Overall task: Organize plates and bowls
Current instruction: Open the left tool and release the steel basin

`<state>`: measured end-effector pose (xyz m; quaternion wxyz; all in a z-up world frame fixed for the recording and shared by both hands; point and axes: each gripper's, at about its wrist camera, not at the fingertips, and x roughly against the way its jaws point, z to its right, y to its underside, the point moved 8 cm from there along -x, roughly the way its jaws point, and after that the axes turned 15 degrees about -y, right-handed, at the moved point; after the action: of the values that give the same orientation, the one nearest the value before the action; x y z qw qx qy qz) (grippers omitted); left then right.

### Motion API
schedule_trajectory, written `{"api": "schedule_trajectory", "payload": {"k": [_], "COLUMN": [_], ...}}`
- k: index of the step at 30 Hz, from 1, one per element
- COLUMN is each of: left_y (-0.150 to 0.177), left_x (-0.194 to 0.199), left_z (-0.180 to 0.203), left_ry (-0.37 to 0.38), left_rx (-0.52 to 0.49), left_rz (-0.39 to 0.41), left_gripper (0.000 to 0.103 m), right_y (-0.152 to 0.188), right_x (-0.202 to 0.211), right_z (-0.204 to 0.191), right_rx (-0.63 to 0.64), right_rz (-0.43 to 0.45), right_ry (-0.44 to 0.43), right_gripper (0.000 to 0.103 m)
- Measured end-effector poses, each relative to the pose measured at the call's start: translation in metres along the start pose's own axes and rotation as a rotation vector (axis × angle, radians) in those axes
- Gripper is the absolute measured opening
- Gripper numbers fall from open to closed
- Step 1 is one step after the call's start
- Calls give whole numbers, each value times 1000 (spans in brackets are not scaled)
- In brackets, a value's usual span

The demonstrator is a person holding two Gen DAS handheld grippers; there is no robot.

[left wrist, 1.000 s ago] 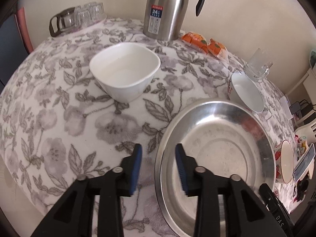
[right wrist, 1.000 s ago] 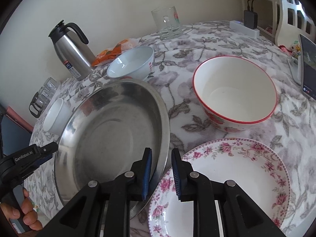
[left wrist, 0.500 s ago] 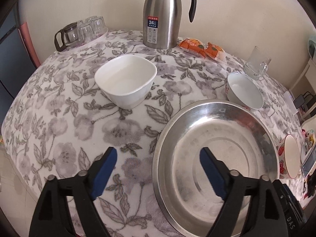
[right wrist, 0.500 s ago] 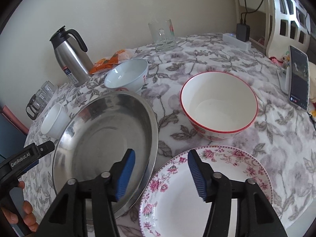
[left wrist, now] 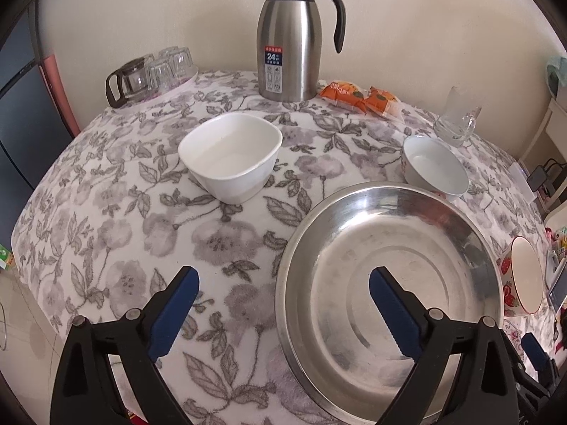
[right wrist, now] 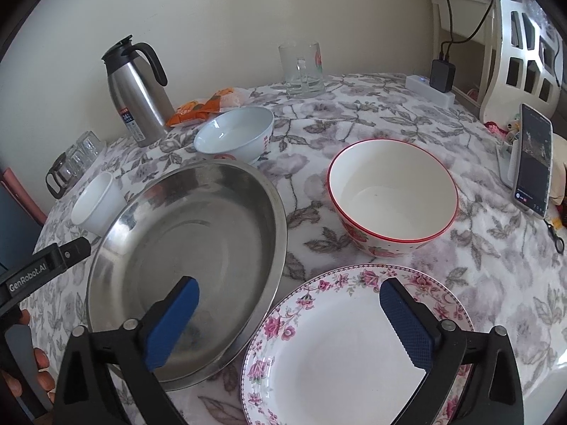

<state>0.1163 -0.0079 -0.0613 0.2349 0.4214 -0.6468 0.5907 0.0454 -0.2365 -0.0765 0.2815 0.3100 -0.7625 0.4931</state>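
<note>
Little of the sorting looks done: every dish lies apart on the flowered tablecloth (left wrist: 219, 244). From the left, the white square bowl (left wrist: 230, 157) sits alone, well clear of the left gripper (left wrist: 281, 313), whose fingers are spread wide and hold nothing. The steel basin (right wrist: 184, 258) comes next, with the small blue-white bowl (right wrist: 235, 134) just behind it. The floral plate (right wrist: 354, 347) lies under the right gripper (right wrist: 288, 324), likewise wide apart and empty. The red-rimmed bowl (right wrist: 391, 194) stands farthest right. Nothing is stacked yet.

A steel thermos (left wrist: 288, 40) stands by orange snack packets (left wrist: 359, 101), near a glass mug (right wrist: 303, 71).
</note>
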Motion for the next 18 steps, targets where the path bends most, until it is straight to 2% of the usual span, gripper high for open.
{"api": "schedule_trajectory", "payload": {"k": [4, 9, 13, 18], "left_y": [-4, -9, -8, -7], "left_x": [12, 31, 49, 74], "left_z": [0, 4, 15, 25], "left_ry": [18, 60, 130, 173], "left_rx": [17, 36, 31, 21], "left_rz": [55, 115, 142, 203], "left_gripper": [97, 97, 97, 97], "right_y": [-1, -7, -11, -17], "right_x": [7, 25, 37, 60], "right_z": [3, 8, 14, 33], "right_rx": [9, 8, -6, -46], "right_rz": [26, 99, 129, 195], "right_ry": [9, 16, 14, 34], "right_gripper": [103, 103, 103, 103]}}
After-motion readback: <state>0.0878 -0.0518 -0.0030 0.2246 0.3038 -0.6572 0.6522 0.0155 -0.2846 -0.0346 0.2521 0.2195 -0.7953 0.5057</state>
